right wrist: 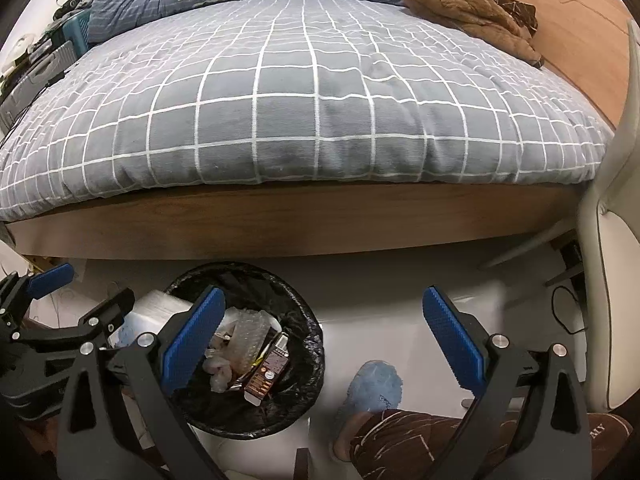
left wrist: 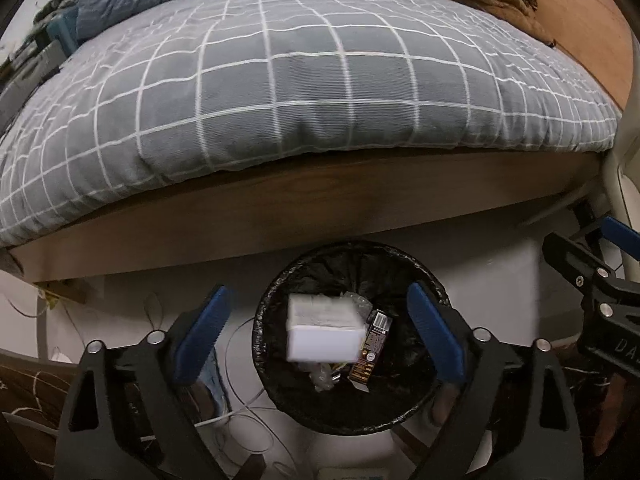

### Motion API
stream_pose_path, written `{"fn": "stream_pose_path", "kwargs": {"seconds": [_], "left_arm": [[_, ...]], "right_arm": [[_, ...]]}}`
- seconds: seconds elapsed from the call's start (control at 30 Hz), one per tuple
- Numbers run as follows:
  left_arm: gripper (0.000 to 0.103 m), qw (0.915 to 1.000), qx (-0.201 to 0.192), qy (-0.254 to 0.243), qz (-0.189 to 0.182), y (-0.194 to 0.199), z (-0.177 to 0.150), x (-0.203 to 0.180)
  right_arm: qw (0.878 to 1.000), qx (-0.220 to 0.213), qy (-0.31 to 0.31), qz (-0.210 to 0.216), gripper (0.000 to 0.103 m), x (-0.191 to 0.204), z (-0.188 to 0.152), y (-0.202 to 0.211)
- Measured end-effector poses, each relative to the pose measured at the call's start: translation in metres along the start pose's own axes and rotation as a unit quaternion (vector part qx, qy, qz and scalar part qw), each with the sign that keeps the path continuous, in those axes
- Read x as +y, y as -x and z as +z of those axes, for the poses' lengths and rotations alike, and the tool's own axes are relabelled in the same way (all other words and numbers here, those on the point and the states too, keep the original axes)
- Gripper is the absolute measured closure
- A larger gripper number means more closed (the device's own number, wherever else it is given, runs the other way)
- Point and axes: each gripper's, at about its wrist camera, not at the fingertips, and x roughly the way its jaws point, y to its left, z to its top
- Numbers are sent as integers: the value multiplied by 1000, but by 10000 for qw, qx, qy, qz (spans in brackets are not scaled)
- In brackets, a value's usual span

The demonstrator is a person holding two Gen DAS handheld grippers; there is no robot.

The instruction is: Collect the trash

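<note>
- Blue-padded black left gripper (left wrist: 316, 334) at the bottom of the left wrist view has its fingers spread wide, touching nothing.
- Between those fingers, a blurred white rectangular box (left wrist: 325, 330) sits over the mouth of the round bin lined with a black plastic bag (left wrist: 280, 280), above a brown printed carton (left wrist: 370, 348) and clear crumpled plastic.
- Right gripper (right wrist: 320, 334), lower centre of its own view, is likewise spread and empty over white floor.
- A grey checked quilt (left wrist: 304, 80) fills the upper frame.
</note>
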Motion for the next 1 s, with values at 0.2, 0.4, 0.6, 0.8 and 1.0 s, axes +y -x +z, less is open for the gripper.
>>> {"fn": "stream_pose_path", "kwargs": {"seconds": [0.2,0.4,0.6,0.8,1.0], "left_arm": [[6,9995,-205,223,127,25,8,30],[6,9977,-516,411,139,71,21,52],[6,9936,-1023,314,349,128,28,57],[6,9914,-1220,455,124,175,27,61],[6,9886,-1378,613,15,211,19,62]], "right_arm": [[9999,-29,76,133,8,19,8,5],[9987,-399,124,300,8,36,22,44],[9963,-789,256,240,8,47,34,95],[9935,-1059,74,403,8,42,35,145],[9911,-1281,-10,354,8,34,31,182]]}}
